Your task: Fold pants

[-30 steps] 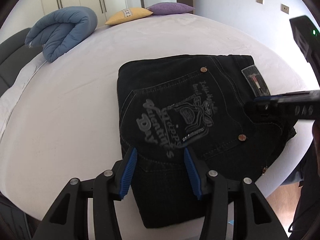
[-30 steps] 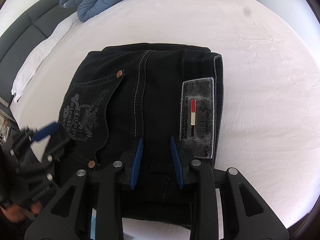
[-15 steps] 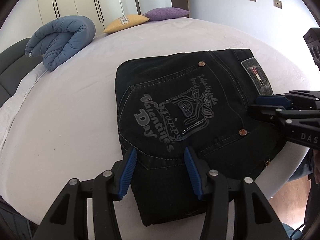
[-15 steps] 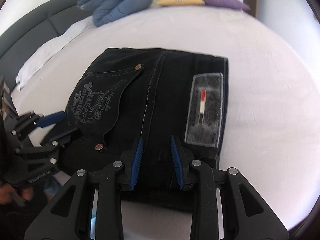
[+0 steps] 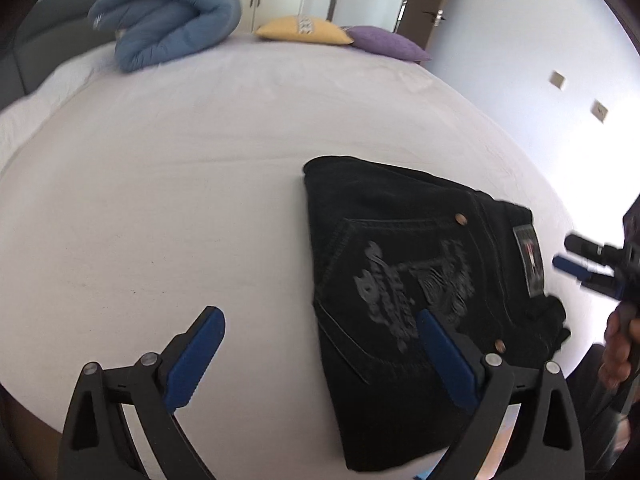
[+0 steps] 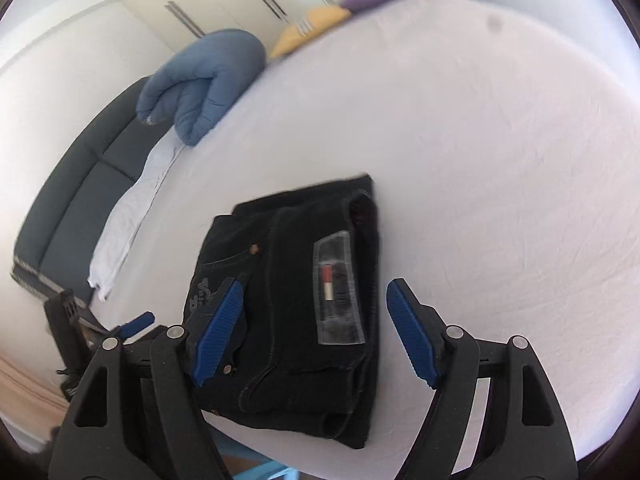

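A: Black pants [image 5: 404, 280] lie folded in a compact stack at the near edge of the white bed [image 5: 200, 160] — where are the tools?

B: Both clear of the cloth. The left hand-held gripper [image 5: 320, 354] is spreading wide, nothing between its pads; the right hand-held gripper [image 6: 316, 328] is opening too, empty, above the waistband patch [image 6: 338, 292].

A: How would the stack handle?

B: Likely heavy, limp denim, grippy rather than slick — best pinched through all layers at a thick folded edge, or it may sag open
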